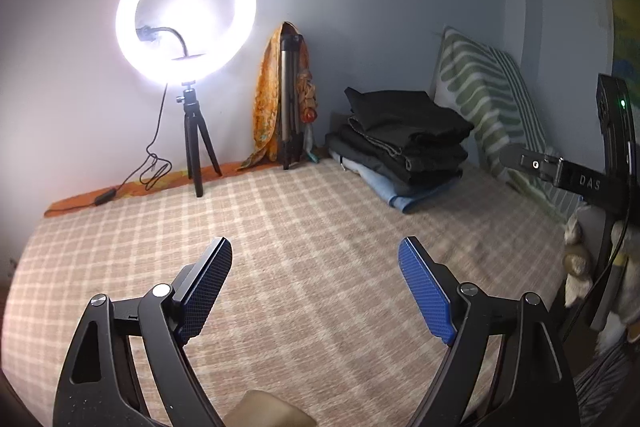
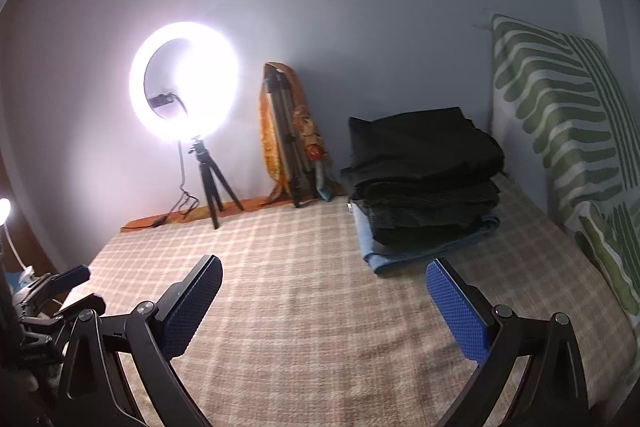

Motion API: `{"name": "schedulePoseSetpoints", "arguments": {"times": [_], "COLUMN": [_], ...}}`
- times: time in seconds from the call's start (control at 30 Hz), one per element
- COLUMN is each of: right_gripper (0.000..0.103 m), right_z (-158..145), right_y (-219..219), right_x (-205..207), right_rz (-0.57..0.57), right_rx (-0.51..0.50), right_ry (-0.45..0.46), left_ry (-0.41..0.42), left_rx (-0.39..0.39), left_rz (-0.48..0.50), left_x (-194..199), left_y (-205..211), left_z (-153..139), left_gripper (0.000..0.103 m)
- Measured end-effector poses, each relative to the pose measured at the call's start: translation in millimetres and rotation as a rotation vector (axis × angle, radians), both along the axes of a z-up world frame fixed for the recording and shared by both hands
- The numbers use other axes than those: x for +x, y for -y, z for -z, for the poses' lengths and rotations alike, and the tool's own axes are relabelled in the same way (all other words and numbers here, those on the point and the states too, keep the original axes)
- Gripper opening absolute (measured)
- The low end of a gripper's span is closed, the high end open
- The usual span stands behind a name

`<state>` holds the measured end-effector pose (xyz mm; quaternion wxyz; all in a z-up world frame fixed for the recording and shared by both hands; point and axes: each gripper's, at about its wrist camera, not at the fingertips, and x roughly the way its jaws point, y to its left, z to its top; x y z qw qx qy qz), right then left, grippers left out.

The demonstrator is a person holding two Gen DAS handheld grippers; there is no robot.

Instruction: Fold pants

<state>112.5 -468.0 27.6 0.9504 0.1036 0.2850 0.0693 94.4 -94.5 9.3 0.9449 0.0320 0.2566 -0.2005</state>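
Observation:
A stack of folded dark pants lies at the far right of the bed, on top of a light blue folded piece. My left gripper hangs open over the checked blanket, well short of the stack, with nothing between its blue pads. My right gripper is open too and empty, and its right finger reaches near the front edge of the light blue piece. The left gripper also shows at the left edge of the right wrist view.
A lit ring light on a small tripod stands at the back left, its cable trailing along the wall. A folded tripod draped in orange cloth leans in the corner. A green-and-white pillow stands behind the stack.

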Motion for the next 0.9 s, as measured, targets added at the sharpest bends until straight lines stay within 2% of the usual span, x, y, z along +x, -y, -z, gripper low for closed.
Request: {"name": "schedulePoseSetpoints", "arguments": {"times": [0.53,0.63,0.83,0.9], "right_gripper": [0.103,0.103,0.103,0.103], "right_z": [17.9,19.6,21.2,21.4], "right_y": [-0.8,-2.4,-6.1,-7.2], "right_x": [7.7,8.5,11.0,11.6], "right_rz": [0.039,0.044,0.037,0.036], "right_rx": [-0.039,-0.049,-0.049,-0.049], "right_ry": [-0.024,-0.024,-0.028,-0.029], "left_ry": [0.040,0.046,0.061,0.063], "left_rx": [-0.003,0.002,0.010,0.011], "left_rz": [-0.026,-0.029,-0.030,-0.031], "left_x": [-12.6,-13.9,-17.0,-17.1], "left_y": [-5.7,-6.4,-5.2,-4.7], "left_z": [-5.3,-6.5,-9.0,-9.1], "left_gripper": [0.086,0.091,0.092,0.103]}}
